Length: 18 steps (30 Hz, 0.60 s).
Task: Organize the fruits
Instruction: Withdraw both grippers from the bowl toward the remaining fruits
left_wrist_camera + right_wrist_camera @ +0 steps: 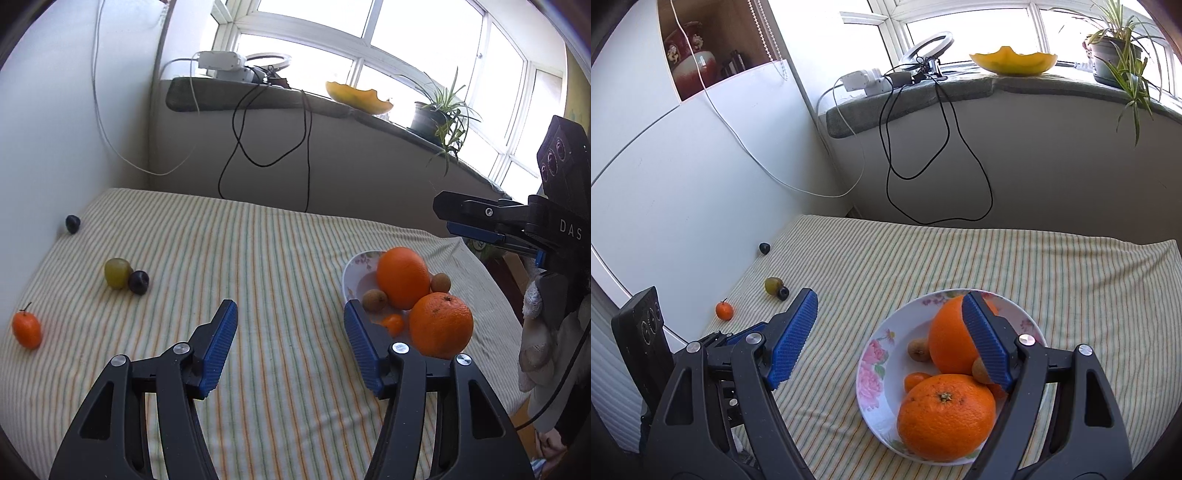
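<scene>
Nearest the left wrist camera, the left hand-held gripper [291, 314] stood with its jaws parted and nothing between them, only striped cloth showing through the gap. The right hand-held gripper [890, 306] was likewise spread wide and empty, hanging over the near rim of the floral plate [875, 373].

That plate sat on the striped tabletop [1052, 280] and already carried two large oranges: the near orange [945, 415] and the far orange [951, 341], touching each other. Tucked beside them were a small mandarin [916, 380] and small brown fruits, one brown fruit [919, 349] lying just beside the far orange.

Four fruits lay loose on the cloth, well apart from the plate: a small stemmed orange fruit [27, 329], a green fruit [117, 272] touching a dark plum [139, 282], and another dark fruit [72, 223] against the wall.

Judged by look, these small fruits would be light, round and prone to roll, with smooth skins that could slip on the ribbed pads. The green and dark ones are probably soft and bruise easily, so a gentle squeeze across the widest middle would suit. The touching pair would likely need an approach from the free side of one, lest the other be knocked away.
</scene>
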Motion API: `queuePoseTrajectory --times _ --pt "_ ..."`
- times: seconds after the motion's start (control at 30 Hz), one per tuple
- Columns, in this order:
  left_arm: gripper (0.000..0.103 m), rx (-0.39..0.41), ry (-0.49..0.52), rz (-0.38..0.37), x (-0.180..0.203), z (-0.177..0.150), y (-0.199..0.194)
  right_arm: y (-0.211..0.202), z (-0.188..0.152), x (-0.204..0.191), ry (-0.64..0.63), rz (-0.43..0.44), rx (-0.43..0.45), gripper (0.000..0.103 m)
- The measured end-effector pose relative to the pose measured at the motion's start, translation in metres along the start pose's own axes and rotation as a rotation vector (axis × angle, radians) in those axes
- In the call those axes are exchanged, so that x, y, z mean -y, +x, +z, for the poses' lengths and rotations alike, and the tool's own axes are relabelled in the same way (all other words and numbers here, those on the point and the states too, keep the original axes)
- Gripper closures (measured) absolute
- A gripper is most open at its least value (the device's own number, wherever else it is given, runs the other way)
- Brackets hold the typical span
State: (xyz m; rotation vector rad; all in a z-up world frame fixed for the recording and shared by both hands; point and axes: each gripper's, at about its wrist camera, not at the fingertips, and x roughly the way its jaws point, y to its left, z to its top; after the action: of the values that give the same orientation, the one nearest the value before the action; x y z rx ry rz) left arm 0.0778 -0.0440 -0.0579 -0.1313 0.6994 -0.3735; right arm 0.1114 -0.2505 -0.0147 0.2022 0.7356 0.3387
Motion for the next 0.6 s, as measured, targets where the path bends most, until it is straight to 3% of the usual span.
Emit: queuePoseTrajectory --times 0.6 --pt "0.044 0.056 -0.143 0.248 -0.107 -0.011 -0.045 0.063 0.001 -0.086 -0.143 0.084 -0.090 0.020"
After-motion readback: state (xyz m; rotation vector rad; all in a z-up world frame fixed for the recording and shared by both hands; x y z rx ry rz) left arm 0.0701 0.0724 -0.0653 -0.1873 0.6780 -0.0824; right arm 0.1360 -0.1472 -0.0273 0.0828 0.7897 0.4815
